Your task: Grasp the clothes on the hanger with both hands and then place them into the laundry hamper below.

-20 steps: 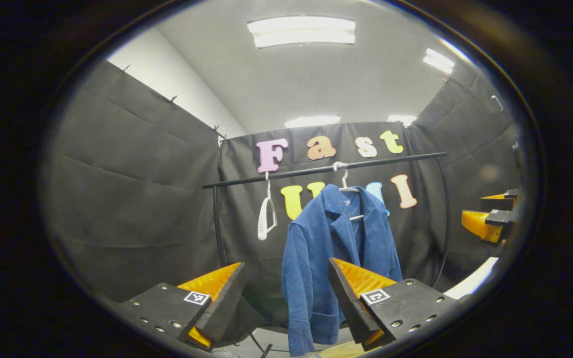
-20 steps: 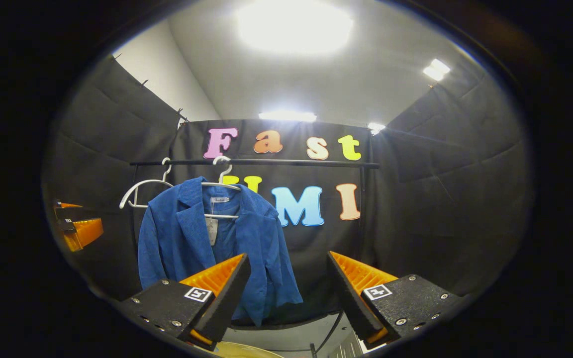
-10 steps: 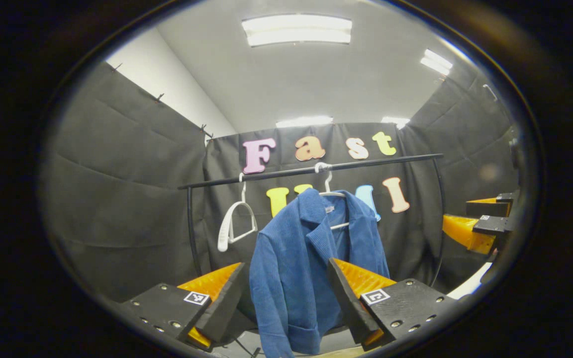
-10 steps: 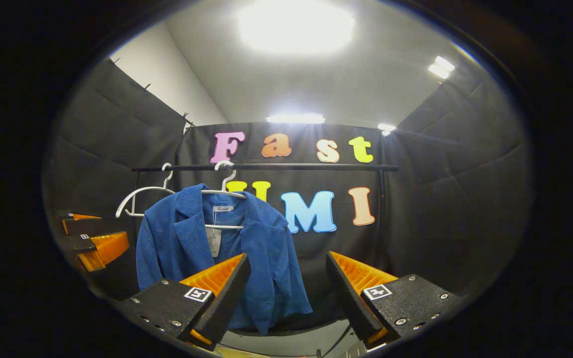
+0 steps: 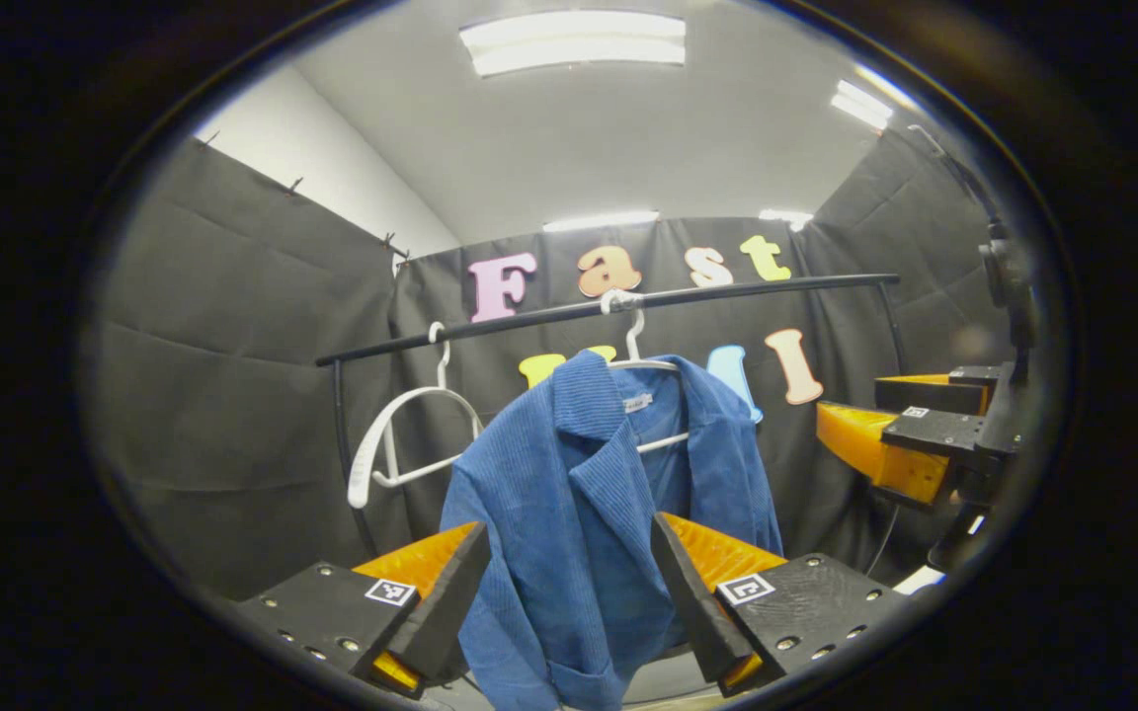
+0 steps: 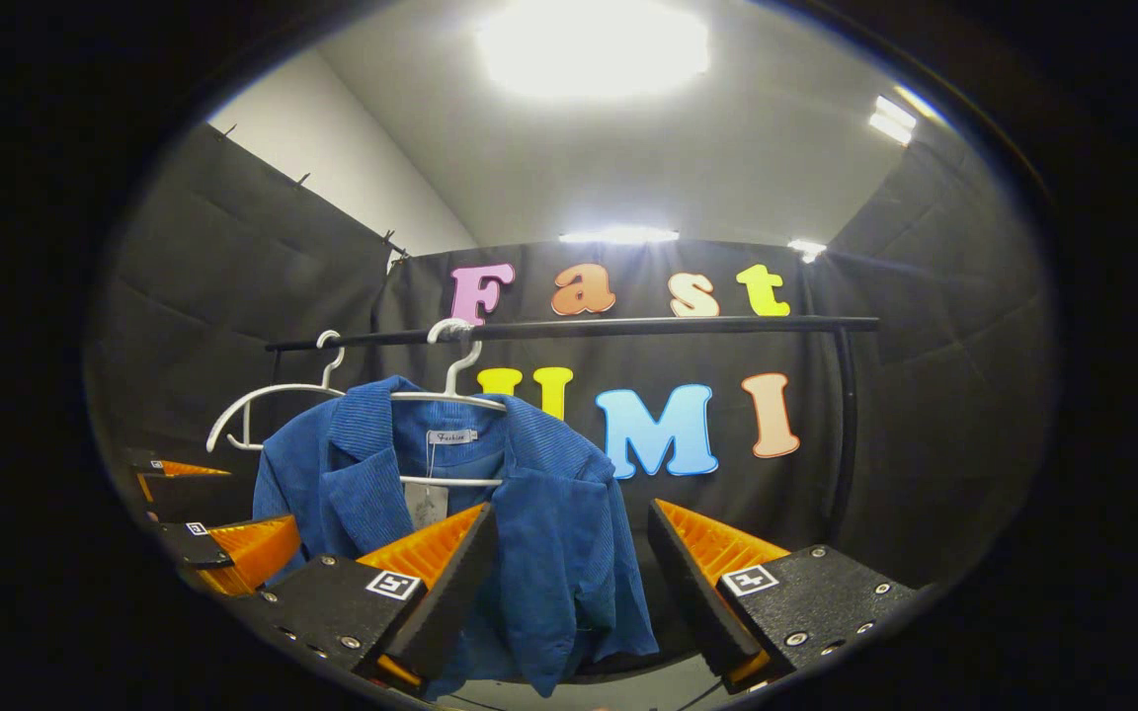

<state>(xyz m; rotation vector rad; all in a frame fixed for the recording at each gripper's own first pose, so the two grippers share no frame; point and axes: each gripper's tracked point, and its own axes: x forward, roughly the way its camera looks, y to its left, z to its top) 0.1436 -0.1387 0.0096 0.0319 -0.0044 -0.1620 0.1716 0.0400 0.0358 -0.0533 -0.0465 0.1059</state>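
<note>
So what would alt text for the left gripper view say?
A blue jacket hangs on a white hanger from a black rail, framed by the open left tool. An empty hanger hangs beside it.

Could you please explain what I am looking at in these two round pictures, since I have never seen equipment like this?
A person holds a two-finger gripper in each hand, and a fisheye camera rides on each, looking forward along its fingers. In the left gripper view, the left gripper stands open at the bottom; in the right gripper view, the right gripper is likewise open. Neither holds anything yet. Ahead, a blue jacket hangs on a white hanger from a black rail, with an empty white hanger beside it. Each view also catches the other gripper at its edge.
</note>
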